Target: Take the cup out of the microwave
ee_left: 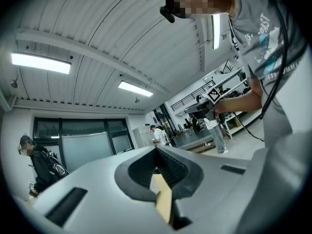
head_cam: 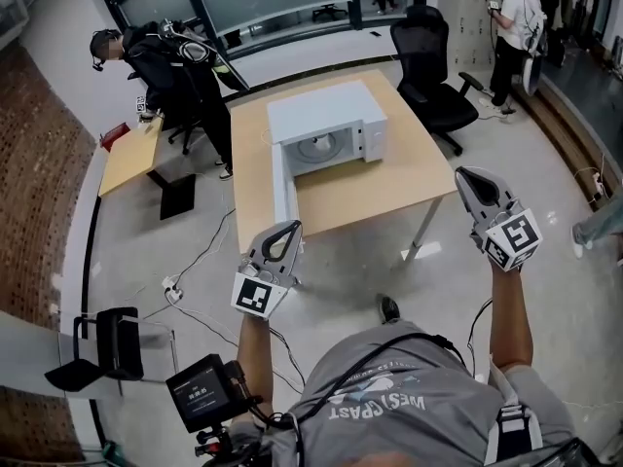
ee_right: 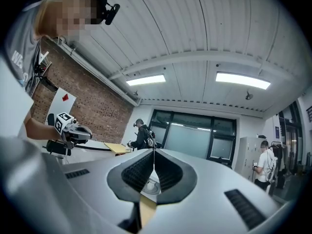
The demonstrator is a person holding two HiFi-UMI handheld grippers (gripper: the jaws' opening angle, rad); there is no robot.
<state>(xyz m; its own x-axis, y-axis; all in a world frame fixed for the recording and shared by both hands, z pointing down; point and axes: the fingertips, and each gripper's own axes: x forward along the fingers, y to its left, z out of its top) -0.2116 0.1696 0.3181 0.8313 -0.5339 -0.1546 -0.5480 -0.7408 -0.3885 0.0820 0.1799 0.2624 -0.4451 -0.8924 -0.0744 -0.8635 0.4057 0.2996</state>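
Observation:
A white microwave [head_cam: 326,115] stands on a wooden table [head_cam: 389,188], its door [head_cam: 282,188] swung open toward me on the left. Inside, on the round turntable, sits a small pale cup [head_cam: 318,148]; it also shows between the right jaws as a white cup [ee_right: 150,183]. My left gripper [head_cam: 289,228] hangs short of the table's near edge, jaws together and empty; its tips meet at the left gripper [ee_left: 156,149]. My right gripper [head_cam: 468,176] is off the table's right corner, shut with nothing held, the tips touching at the right gripper [ee_right: 154,152].
A black office chair [head_cam: 433,61] stands behind the table at the right. One person [head_cam: 180,66] stands at the back left by a second table [head_cam: 131,154]; another person [head_cam: 516,27] is at the back right. Cables [head_cam: 195,285] trail over the floor, and a black stool [head_cam: 112,343] is at the left.

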